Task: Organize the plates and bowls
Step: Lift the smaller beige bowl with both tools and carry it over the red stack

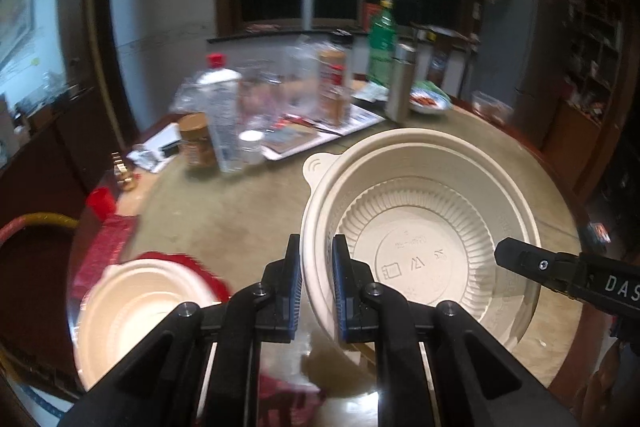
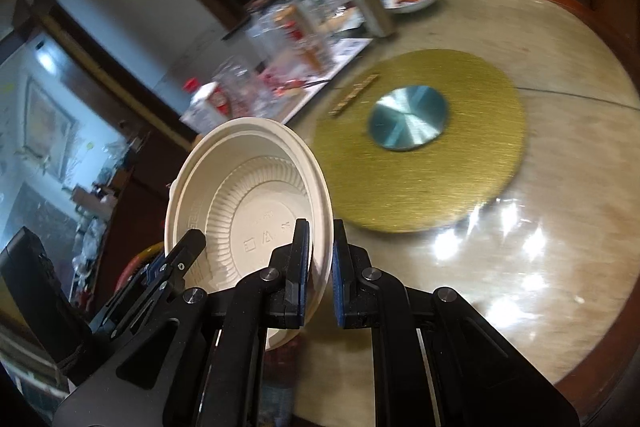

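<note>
cream plastic bowl — ribbed inner wall, moulded marks on base, tab on rim | tilted, lifted above the table, opening toward cameras | second cream bowl — lower left, upright on red mat, blurred

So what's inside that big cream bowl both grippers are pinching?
Nothing: the cream bowl is empty, showing only its ribbed base with moulded symbols. The left gripper and right gripper cover bits of rim.
</note>
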Motion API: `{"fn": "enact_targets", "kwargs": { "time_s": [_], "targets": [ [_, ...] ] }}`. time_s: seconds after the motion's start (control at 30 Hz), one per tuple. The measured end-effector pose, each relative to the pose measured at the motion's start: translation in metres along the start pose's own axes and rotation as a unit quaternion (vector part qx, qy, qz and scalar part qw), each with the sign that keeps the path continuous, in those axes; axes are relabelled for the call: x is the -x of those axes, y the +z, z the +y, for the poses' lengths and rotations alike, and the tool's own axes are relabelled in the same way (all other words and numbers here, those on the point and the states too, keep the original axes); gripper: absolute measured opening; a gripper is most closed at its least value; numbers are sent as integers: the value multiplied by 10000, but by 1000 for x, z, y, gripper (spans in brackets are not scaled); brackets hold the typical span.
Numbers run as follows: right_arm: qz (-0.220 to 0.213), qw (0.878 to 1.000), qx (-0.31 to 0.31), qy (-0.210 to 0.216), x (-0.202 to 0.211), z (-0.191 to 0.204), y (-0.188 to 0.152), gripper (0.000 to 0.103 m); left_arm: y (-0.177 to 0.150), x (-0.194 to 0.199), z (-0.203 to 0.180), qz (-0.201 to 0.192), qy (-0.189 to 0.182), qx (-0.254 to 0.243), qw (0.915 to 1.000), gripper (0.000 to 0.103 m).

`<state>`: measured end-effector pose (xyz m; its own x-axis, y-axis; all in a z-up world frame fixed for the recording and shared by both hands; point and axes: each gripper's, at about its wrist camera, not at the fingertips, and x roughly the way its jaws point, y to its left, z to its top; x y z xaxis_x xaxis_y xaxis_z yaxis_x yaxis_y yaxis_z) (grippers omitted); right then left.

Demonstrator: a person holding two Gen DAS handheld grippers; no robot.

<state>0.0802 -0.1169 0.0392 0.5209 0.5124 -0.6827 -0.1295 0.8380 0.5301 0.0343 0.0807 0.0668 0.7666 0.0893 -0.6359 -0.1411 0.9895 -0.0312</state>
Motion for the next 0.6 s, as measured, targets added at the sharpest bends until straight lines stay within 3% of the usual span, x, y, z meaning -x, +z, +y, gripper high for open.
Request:
{"fn": "enact_targets", "kwargs": {
  "time_s": [0.23, 0.6],
  "targets": [
    [268, 9977, 444, 426, -28, 58, -9, 10, -4, 20, 59, -195, 510, 413, 9977, 12],
    [768, 9894, 925, 819, -68, 119, -38, 10, -29, 29, 120, -42, 1036, 918, 9904, 12]
  ]
}}
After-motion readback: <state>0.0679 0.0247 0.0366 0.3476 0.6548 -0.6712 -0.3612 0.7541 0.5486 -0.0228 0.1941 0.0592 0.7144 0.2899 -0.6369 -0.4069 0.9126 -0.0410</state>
